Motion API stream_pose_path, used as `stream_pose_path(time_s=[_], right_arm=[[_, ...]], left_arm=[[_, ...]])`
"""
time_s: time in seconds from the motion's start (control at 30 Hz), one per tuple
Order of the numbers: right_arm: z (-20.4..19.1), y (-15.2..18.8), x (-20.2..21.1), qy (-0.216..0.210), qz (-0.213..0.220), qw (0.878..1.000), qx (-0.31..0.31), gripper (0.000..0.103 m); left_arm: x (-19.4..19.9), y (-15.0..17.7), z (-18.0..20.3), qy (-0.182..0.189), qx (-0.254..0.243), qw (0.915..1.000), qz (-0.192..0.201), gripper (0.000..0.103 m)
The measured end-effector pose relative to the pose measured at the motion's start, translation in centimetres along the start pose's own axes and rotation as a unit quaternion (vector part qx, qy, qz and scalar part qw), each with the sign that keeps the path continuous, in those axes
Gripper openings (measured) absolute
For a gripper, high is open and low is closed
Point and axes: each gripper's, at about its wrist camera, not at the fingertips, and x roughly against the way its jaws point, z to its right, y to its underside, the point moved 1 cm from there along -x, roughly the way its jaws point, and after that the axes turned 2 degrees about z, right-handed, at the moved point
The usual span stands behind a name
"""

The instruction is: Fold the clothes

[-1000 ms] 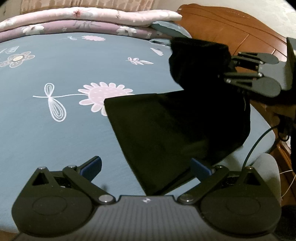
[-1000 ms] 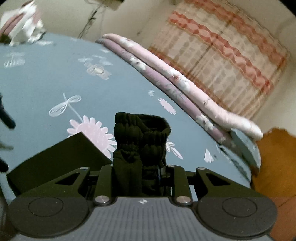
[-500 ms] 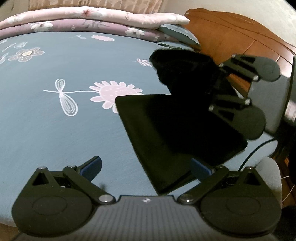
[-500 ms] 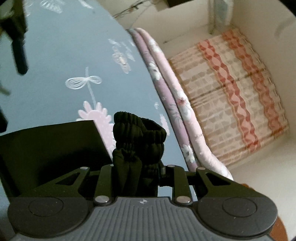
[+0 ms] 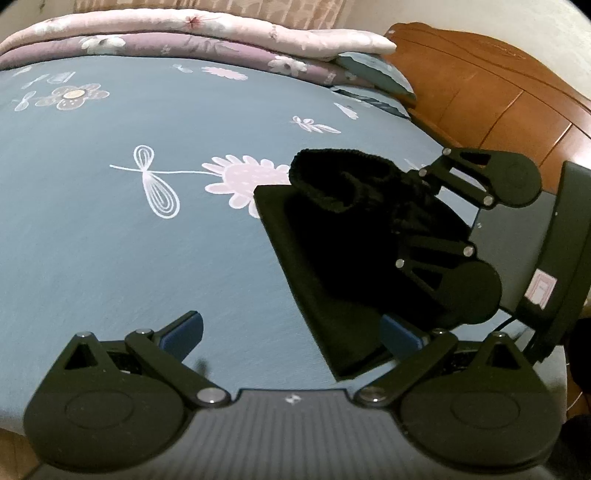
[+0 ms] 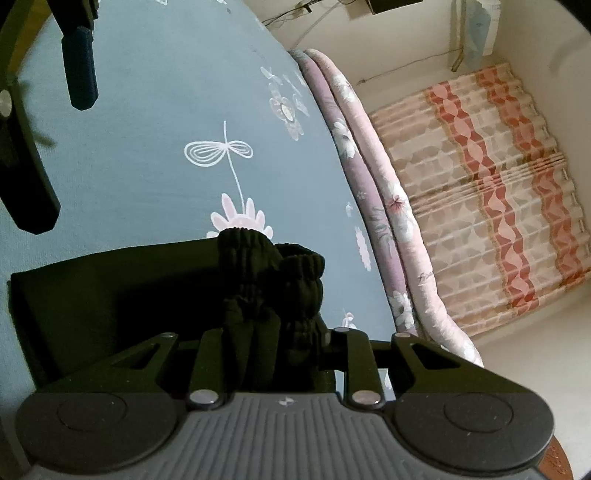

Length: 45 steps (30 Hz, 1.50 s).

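R gripper (image 6: 271, 332) clamps black garment (image 6: 110, 295) waistband

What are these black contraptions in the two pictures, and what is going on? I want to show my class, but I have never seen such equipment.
No robot here: a person holds a hand tool in each hand, each ending in two-fingered tongs with a wide-angle camera looking along them. One picture comes from the left tongs, which stand open and empty. The other comes from the right tongs, clamped on the bunched, ribbed end of a black garment; the left camera also sees them from the side. The rest of the garment lies flat, already folded, on a blue bedsheet printed with flowers. Folded pink quilts lie along the far edge, beside a wooden headboard.
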Motion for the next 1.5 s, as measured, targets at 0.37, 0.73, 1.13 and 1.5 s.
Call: stream_pose_path(time_s=[0.37, 0.73, 1.13, 1.5], right_arm=[[-1.9, -0.1, -0.2, -0.003, 0.001, 1.000, 0.019, 0.030], [-4.8, 0.5, -0.5, -0.028, -0.010, 0.998, 0.053, 0.042], [1.6, 2.9, 5.5, -0.161, 0.027, 0.982, -0.097, 0.066], [8.5, 10.8, 5.8, -0.182, -0.006, 0.935, -0.304, 0.016]], left_arm=[[0.1, 0.2, -0.7, -0.001, 0.013, 0.9999, 0.005, 0.101], [0.2, 0.6, -0.9, -0.006, 0.018, 0.9998, 0.004, 0.101], [0.7, -0.6, -0.8, -0.011, 0.026, 0.9995, 0.017, 0.101], [-3.1, -6.8, 4.0, 0.107, 0.029, 0.9917, 0.066, 0.100]])
